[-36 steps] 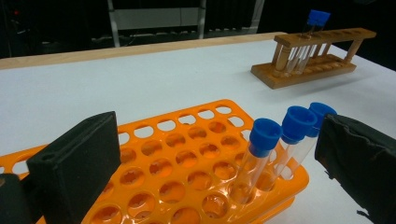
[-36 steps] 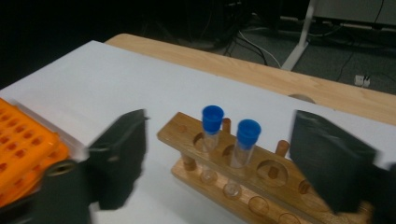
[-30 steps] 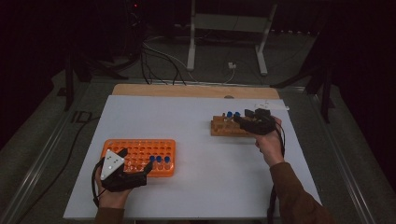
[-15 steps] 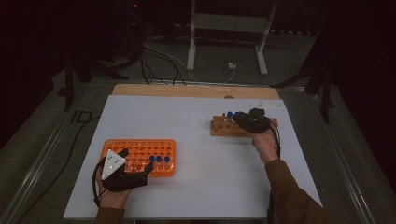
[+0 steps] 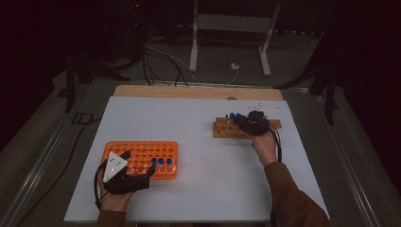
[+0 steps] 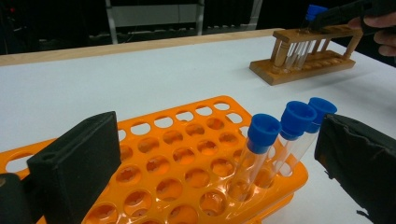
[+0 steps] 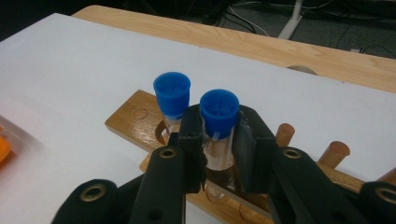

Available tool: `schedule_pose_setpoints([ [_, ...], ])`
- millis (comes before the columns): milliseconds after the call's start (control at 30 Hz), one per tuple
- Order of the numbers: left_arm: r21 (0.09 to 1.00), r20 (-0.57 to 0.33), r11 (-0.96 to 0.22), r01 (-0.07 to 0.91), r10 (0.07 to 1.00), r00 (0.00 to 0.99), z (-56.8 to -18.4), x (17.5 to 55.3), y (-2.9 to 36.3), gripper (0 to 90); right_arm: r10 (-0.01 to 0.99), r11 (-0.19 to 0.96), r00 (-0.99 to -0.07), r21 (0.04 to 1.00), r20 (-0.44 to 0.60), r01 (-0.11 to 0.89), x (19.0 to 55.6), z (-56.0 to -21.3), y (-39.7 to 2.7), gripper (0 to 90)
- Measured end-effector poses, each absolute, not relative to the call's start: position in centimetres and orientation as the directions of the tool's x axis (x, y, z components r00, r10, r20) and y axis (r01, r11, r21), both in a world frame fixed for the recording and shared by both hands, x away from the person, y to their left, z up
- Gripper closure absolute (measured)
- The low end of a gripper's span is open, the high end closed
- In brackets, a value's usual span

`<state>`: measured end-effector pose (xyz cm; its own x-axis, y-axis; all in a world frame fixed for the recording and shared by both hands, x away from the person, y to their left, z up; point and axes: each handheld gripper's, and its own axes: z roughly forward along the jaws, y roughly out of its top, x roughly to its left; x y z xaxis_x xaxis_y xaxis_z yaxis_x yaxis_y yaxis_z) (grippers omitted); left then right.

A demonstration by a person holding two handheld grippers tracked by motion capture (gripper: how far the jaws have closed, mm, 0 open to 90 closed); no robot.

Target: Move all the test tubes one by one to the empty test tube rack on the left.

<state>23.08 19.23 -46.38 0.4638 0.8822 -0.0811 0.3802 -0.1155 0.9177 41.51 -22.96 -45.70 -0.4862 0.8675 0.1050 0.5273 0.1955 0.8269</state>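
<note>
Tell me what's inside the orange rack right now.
The orange rack holds three blue-capped tubes standing at one end; its other holes look empty, though the left claw's black pads cover some.

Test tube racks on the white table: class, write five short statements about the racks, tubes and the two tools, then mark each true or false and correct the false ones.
1. The right tool is shut on a blue-capped tube in the wooden rack. True.
2. The orange rack holds three blue-capped tubes. True.
3. The left tool grips one of those tubes. False: its jaws stand open, one on each side of the rack, touching no tube.
4. The wooden rack lies nearer the person than the orange rack. False: in the high view it sits farther back, to the right.
5. Another capped tube stands beside the gripped one. True.
</note>
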Motion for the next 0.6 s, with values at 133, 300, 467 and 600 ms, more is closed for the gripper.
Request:
schedule_pose_setpoints([
  [133, 0.918, -0.081, -0.115, 0.38, 0.882, 0.464, -46.4, 23.1, 19.2, 1.1, 0.872, 0.198, -0.48, 0.828, 0.095, 0.525, 41.5, -45.8, -22.8, 76.5],
  [300, 0.917, -0.082, -0.115, 0.381, 0.882, 0.464, -46.4, 23.1, 19.3, 1.1, 0.87, 0.196, -0.484, 0.831, 0.097, 0.52, 41.4, -45.6, -22.9, 76.8],
  [467, 0.917, -0.079, -0.119, 0.381, 0.882, 0.465, -46.4, 23.1, 19.2, 1.1, 0.869, 0.187, -0.486, 0.849, 0.091, 0.494, 41.0, -45.0, -22.9, 77.0],
  [600, 0.917, -0.08, -0.118, 0.382, 0.882, 0.465, -46.4, 23.1, 19.2, 1.1, 0.872, 0.191, -0.484, 0.861, 0.071, 0.471, 40.7, -44.3, -23.0, 77.1],
])
